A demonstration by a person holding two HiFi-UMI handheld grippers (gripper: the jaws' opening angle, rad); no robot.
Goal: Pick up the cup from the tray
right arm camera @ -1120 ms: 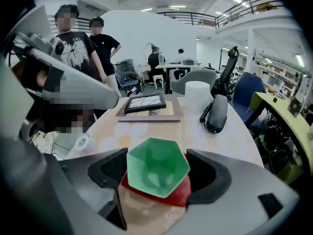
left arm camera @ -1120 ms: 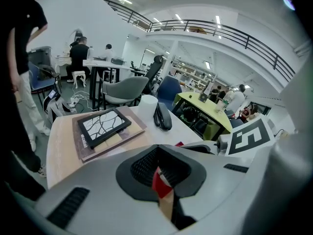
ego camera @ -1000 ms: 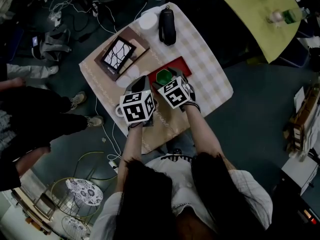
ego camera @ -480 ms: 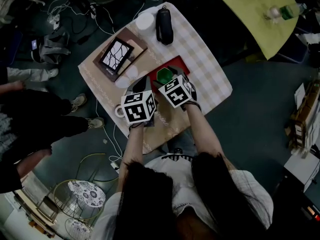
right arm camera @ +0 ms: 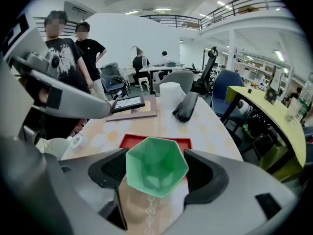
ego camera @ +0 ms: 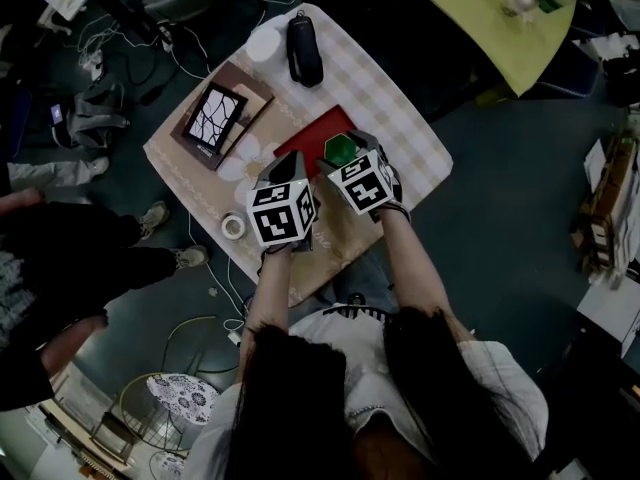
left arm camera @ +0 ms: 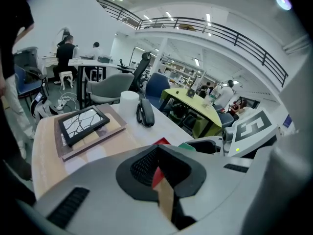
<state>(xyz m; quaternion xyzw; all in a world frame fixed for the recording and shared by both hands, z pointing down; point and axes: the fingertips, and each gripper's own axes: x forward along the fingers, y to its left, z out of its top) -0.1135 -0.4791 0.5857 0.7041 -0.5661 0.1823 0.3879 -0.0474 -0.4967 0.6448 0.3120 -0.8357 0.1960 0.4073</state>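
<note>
A green six-sided cup sits between the jaws of my right gripper, which is shut on its two sides. In the head view this cup is at the near right corner of the red tray, just ahead of the right gripper. The tray lies flat on the tablecloth behind the cup. My left gripper hovers beside it over the table, with its jaws shut and nothing between them. Only a thin sliver of tray and cloth shows past them.
A framed picture on a brown mat lies at the far left. A white cylinder and a black case stand at the far edge. A tape roll lies near the left edge. Two people stand left of the table.
The head view has shifted, so the table sits further left and up. The right gripper with the cup has moved slightly toward the tray's near right corner. The left gripper stays beside it.
</note>
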